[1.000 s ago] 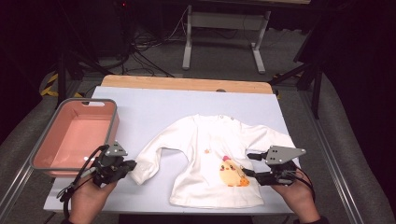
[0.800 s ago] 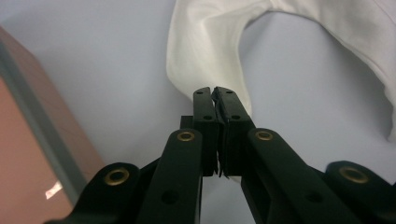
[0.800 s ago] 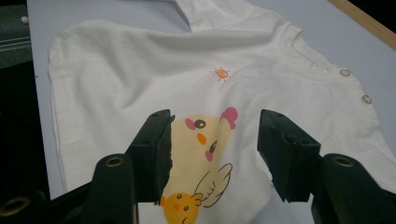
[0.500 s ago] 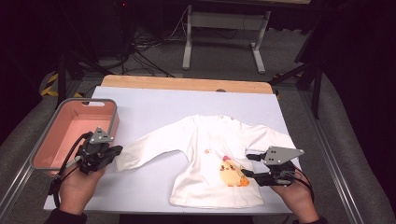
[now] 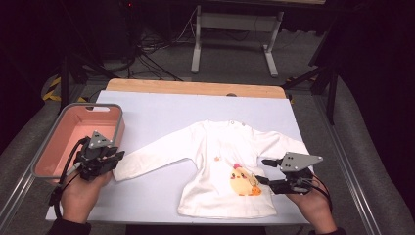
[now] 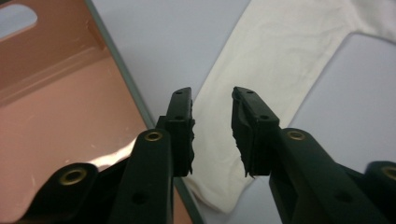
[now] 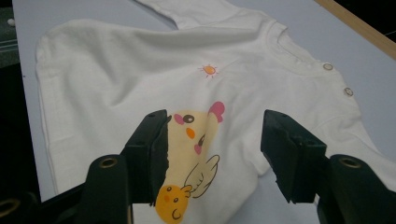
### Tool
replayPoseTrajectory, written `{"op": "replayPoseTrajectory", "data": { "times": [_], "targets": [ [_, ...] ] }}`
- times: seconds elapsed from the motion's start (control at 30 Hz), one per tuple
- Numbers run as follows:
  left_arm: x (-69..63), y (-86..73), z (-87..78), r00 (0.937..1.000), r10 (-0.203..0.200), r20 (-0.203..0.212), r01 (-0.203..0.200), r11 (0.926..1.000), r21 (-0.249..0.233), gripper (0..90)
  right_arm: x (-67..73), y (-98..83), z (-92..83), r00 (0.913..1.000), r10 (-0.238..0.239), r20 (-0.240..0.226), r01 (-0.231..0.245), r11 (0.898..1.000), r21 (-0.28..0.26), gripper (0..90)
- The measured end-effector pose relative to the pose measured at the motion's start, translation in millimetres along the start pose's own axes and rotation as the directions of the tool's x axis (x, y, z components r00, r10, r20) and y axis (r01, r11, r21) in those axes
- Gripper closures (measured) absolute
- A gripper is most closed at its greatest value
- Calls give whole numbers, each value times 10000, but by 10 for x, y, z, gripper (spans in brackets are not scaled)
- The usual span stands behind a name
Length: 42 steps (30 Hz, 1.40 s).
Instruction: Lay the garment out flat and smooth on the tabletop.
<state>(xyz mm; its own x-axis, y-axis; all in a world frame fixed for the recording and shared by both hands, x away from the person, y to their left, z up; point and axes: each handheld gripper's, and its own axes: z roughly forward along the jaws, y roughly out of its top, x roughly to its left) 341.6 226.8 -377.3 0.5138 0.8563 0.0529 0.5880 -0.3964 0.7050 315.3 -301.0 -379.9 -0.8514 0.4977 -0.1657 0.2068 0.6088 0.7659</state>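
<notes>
While a person's two hands enter from the bottom edge of the high view, one white long-sleeved shirt [image 5: 222,171] lies flat at the centre of the frame on a pale sheet [image 5: 161,110] that covers the counter [image 5: 195,88]. One sleeve [image 5: 151,159] stretches toward the lower left, with its cuff just beside the left hand-held gripper [image 5: 117,160]. In the left gripper view, that hand-held gripper [image 6: 212,128] is released: its jaws have just been opening and now stand apart above the sleeve end [image 6: 224,182], pressing on nothing. The shirt front bears one yellow chick print [image 5: 242,180] and, above it, one small orange sun [image 5: 216,158]. Two small buttons [image 7: 336,79] sit at the shoulder by the neckline in the right gripper view.

At the lower right of the high view, the right hand-held gripper [image 5: 264,171] sits over the side of the shirt, close to the chick print. In the right gripper view, that hand-held gripper [image 7: 215,154] has its jaws spread wide above the print, with the cloth lying loose below them and nothing grasped.

One pink tray [image 5: 46,169] with a grey rim stands at the left edge of the frame, directly behind the left hand, with its near wall just beside that hand-held gripper. The tray's inside shows bare pink. Beyond the counter, at the top of the frame, lie a dark floor, cables and one metal stand [image 5: 198,44].
</notes>
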Motion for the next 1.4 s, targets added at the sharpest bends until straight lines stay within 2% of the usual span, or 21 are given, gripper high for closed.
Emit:
{"op": "replayPoseTrajectory", "data": {
  "times": [0.13,0.27,0.43,0.63,0.77,0.87,1.1,1.4],
  "targets": [
    [-79,82,-12,9970,128,770,-75,9976,-683,586,-30,4,-12,9998,112,147,-111,9999,-49,405],
    [-195,194,31,9926,469,1123,-336,9925,-1174,503,-95,7,-26,9990,253,374,-248,9996,-137,399],
    [-295,362,161,9817,681,1776,-383,9854,-1661,447,-212,-9,-52,9966,658,500,-644,9975,-294,399],
    [-407,549,344,9704,1090,2156,-650,9773,-2014,404,-374,-30,-65,9920,995,780,-974,9948,-297,408],
    [-456,661,493,9610,1120,2530,-657,9807,-1843,393,-467,-26,-33,9891,1177,887,-1156,9929,-288,424],
    [-477,748,630,9566,1122,2690,-692,9840,-1644,390,-536,-21,17,9869,1283,979,-1261,9916,-281,429],
    [-491,862,849,9554,1307,2648,-917,9837,-1547,368,-672,-31,128,9815,1593,1057,-1569,9871,-311,428],
    [-482,915,1096,9548,806,2860,-530,9933,-1031,333,-841,-65,295,9657,2234,1327,-2211,9747,-321,426]
  ]
}}
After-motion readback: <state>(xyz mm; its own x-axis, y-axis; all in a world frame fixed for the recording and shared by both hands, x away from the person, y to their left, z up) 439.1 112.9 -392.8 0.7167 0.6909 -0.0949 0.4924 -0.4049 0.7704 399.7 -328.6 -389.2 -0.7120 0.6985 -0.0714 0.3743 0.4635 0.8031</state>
